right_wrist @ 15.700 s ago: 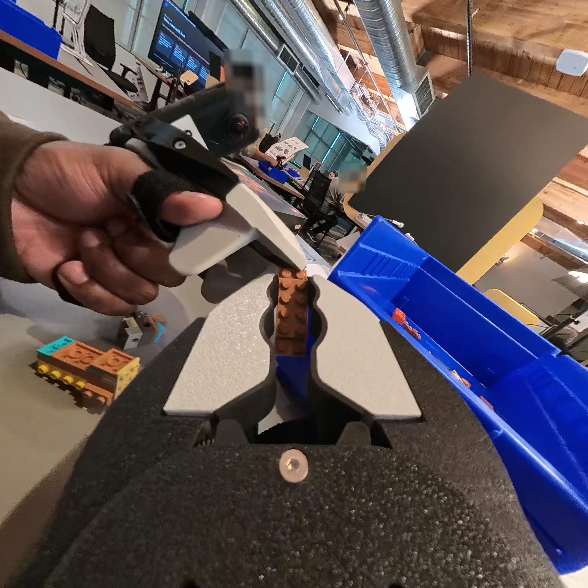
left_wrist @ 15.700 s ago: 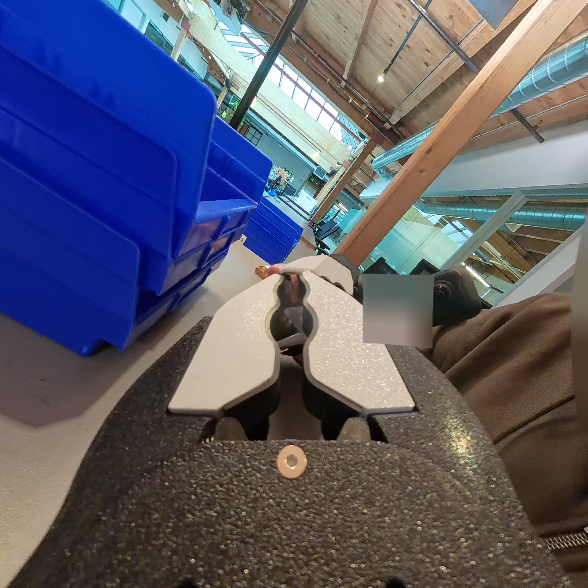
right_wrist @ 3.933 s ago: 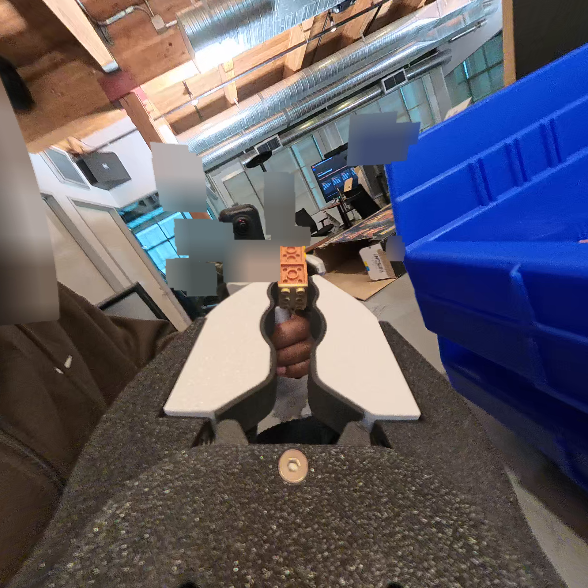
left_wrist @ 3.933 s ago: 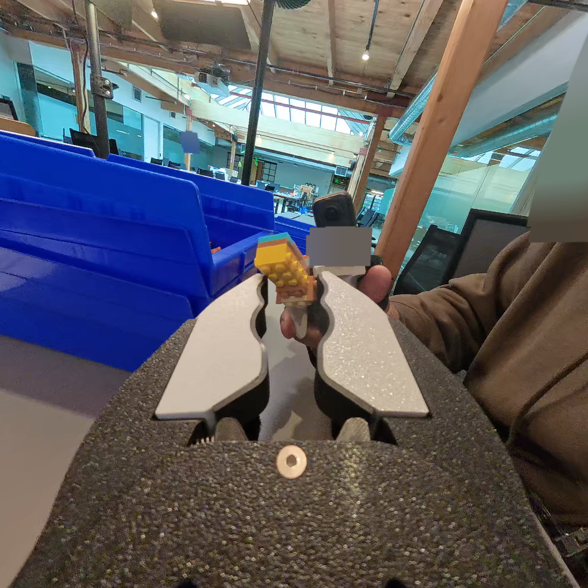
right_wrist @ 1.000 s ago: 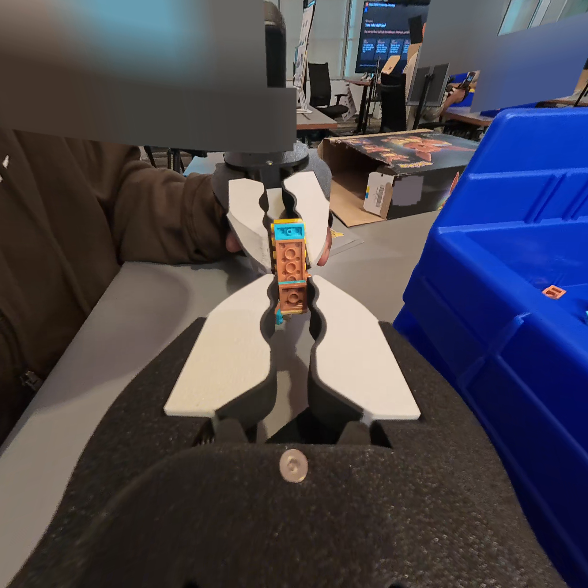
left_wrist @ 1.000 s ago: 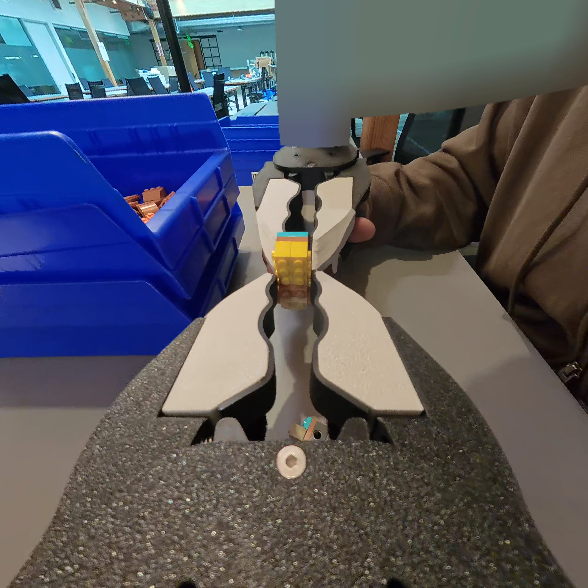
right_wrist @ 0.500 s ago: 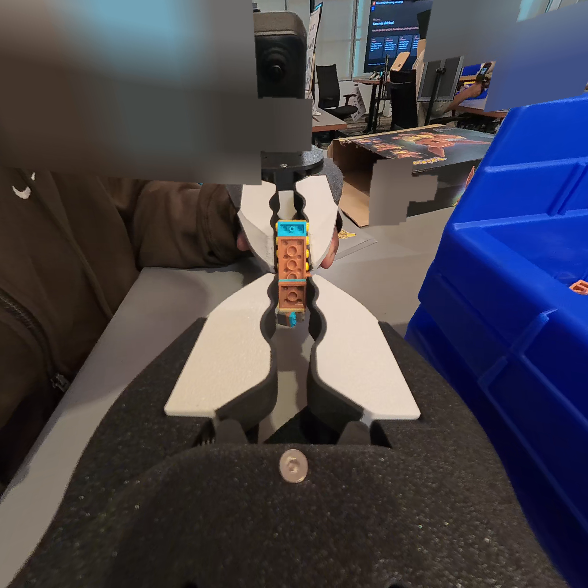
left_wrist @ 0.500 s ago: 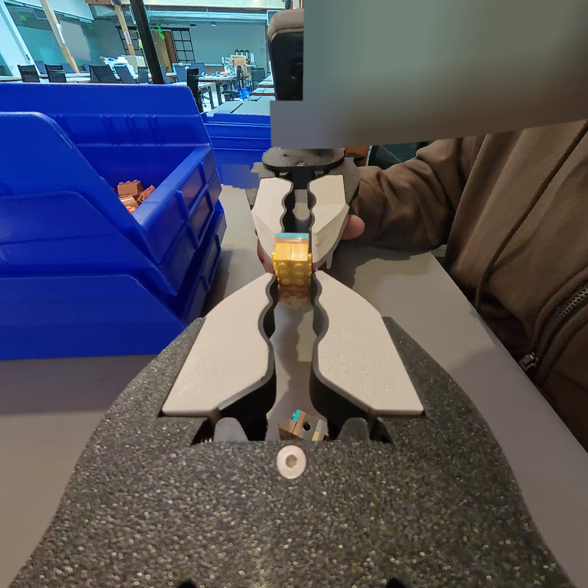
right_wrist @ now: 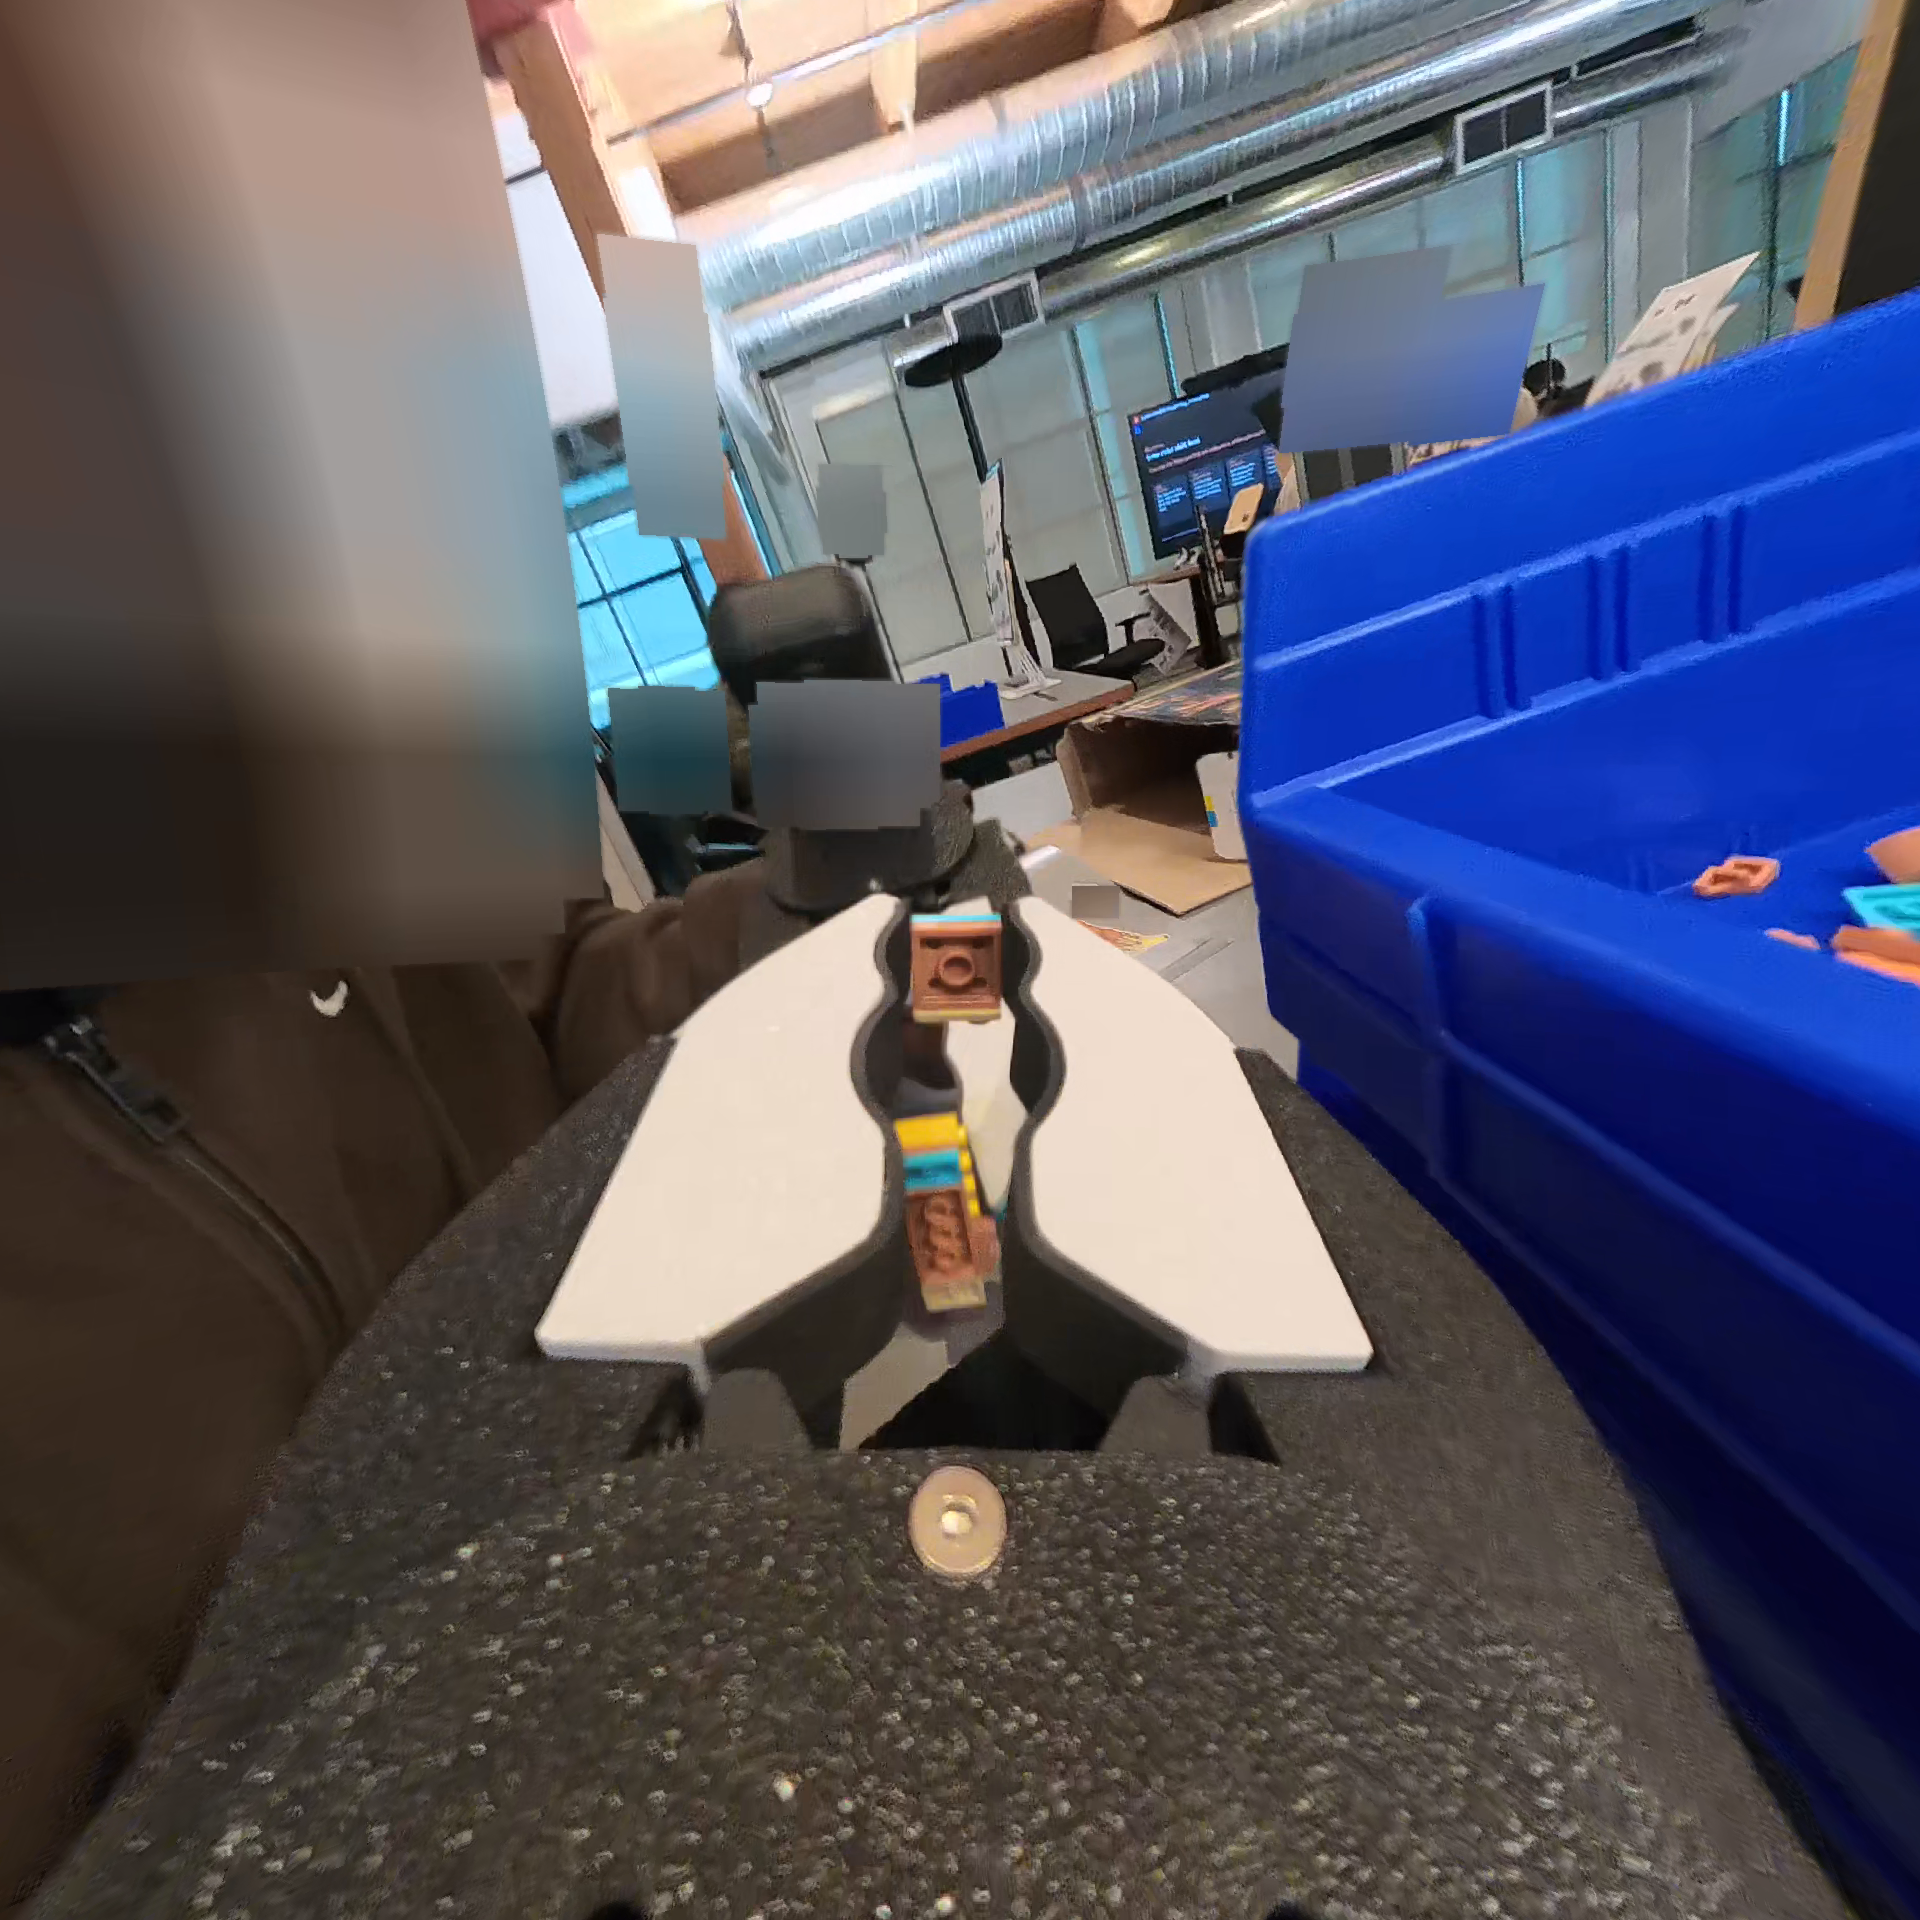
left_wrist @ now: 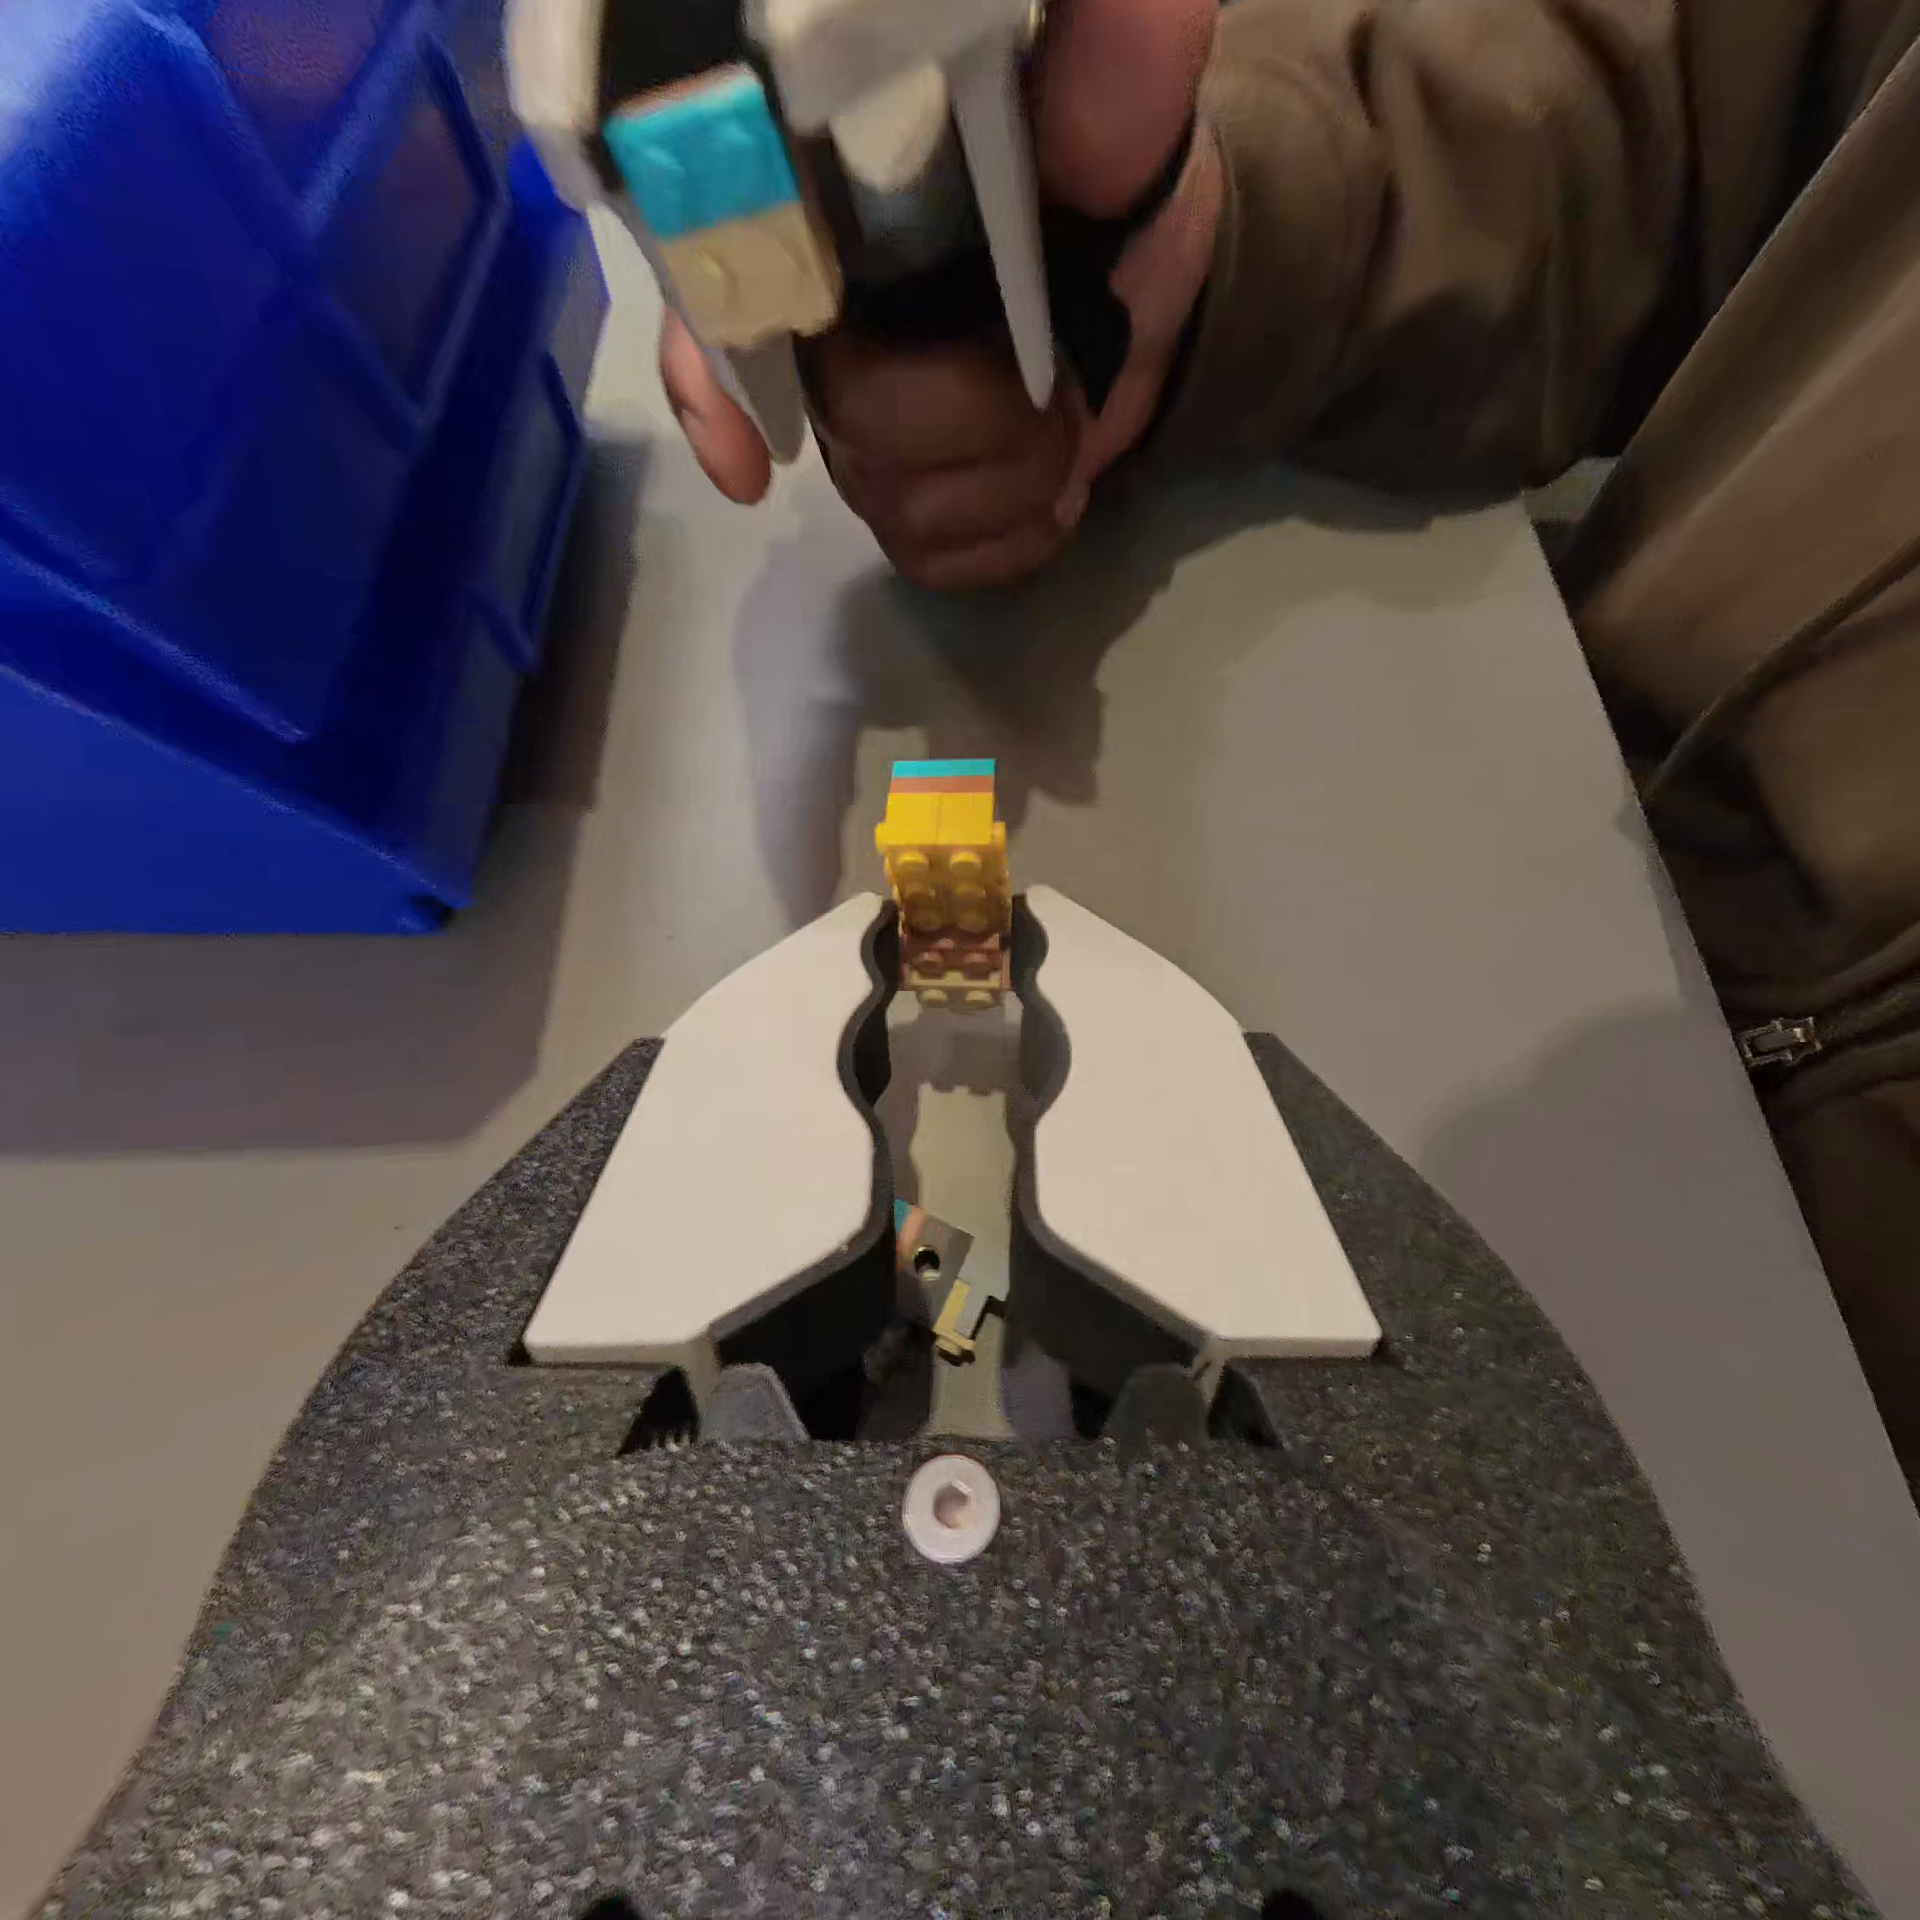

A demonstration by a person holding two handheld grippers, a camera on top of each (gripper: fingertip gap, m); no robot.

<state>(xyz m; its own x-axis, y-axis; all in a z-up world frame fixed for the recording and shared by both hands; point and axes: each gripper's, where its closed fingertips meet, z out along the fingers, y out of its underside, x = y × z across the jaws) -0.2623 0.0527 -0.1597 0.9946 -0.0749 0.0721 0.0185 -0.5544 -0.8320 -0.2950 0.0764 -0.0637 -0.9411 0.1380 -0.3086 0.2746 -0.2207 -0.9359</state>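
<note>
My left gripper (left_wrist: pixel 945 920) is shut on a stack of yellow, brown and teal bricks (left_wrist: pixel 943 883), held low over the grey table (left_wrist: pixel 1299 831). My right gripper (right_wrist: pixel 956 930) is shut on a small brown brick piece with a teal layer (right_wrist: pixel 956 966). It is lifted above and apart from the stack, which shows lower down between its fingers (right_wrist: pixel 940 1216). In the left wrist view the right gripper is blurred at the top, one finger (left_wrist: pixel 997 229) showing, with the teal and tan piece (left_wrist: pixel 717 229) in it.
A small grey piece with a teal edge (left_wrist: pixel 930 1262) lies on the table under my left gripper. Blue bins stand beside the grippers (left_wrist: pixel 260 520), one holding loose brown and teal pieces (right_wrist: pixel 1735 878). A person's brown sleeve (left_wrist: pixel 1455 260) is at the table's right edge. A cardboard box (right_wrist: pixel 1143 810) lies behind. The left gripper's tips are roughly 10 cm from the right gripper's.
The two grippers held one joined stack tip to tip. Now the stack is split: my right gripper has lifted away with a small piece, and my left keeps the rest, tilted toward the table.
</note>
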